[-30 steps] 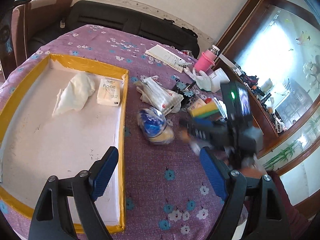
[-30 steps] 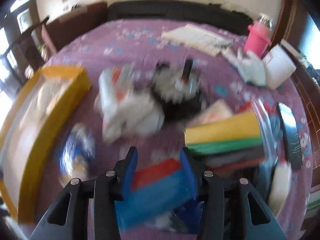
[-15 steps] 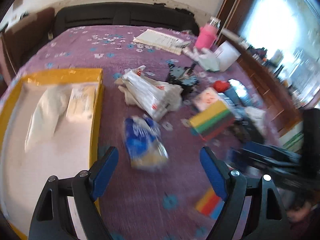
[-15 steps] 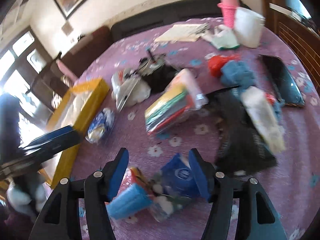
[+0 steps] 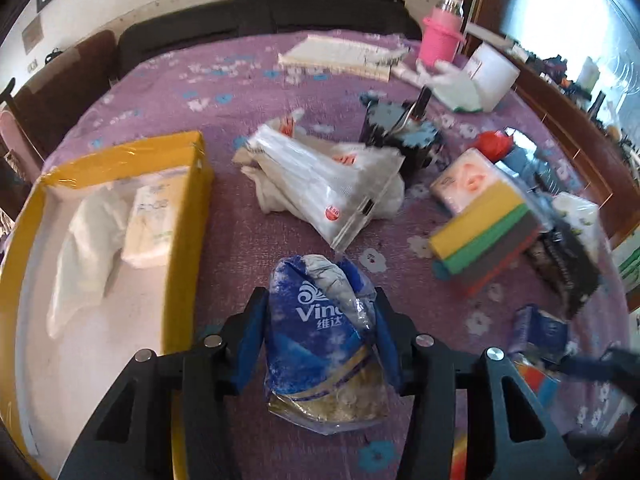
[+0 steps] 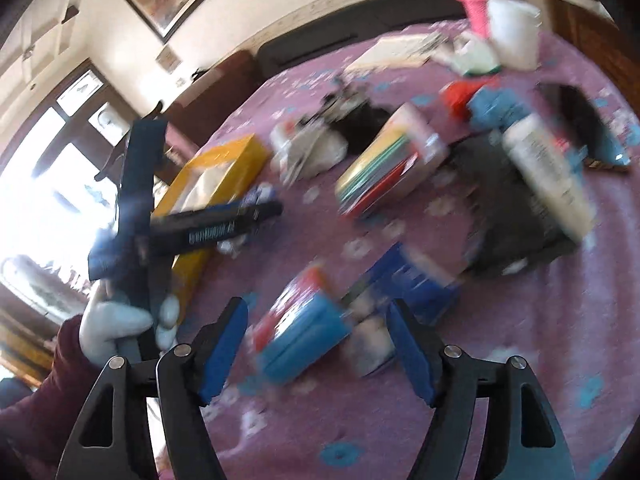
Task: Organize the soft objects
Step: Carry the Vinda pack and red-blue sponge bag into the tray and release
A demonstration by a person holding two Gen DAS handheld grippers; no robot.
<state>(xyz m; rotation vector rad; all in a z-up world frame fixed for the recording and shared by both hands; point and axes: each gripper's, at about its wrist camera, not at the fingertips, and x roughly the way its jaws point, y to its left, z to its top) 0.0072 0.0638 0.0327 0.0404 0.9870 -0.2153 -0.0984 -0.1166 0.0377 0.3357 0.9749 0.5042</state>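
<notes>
My left gripper (image 5: 318, 336) is shut on a blue Vinda tissue pack (image 5: 320, 320), its blue pads pressing both sides, just right of the yellow-rimmed tray (image 5: 188, 220). The tray holds a white cloth (image 5: 88, 236) and a white tissue pack (image 5: 150, 224). My right gripper (image 6: 318, 344) is open above a blue and red pack (image 6: 304, 340) and a dark blue tissue pack (image 6: 412, 284) on the purple tablecloth; the view is blurred. The left gripper shows in the right wrist view (image 6: 216, 224) beside the tray (image 6: 224, 160).
A clear bag of white items (image 5: 320, 184), a striped sponge stack (image 5: 484, 240), a black object (image 5: 400, 136), a pink bottle (image 5: 440, 36), a notebook (image 5: 340, 56) and a black pouch (image 5: 564, 268) lie on the table. A dark sofa stands behind.
My left gripper moved forward onto the blue Vinda pack and closed on it. My right gripper stayed open, drifting over the packs it released near the table's front.
</notes>
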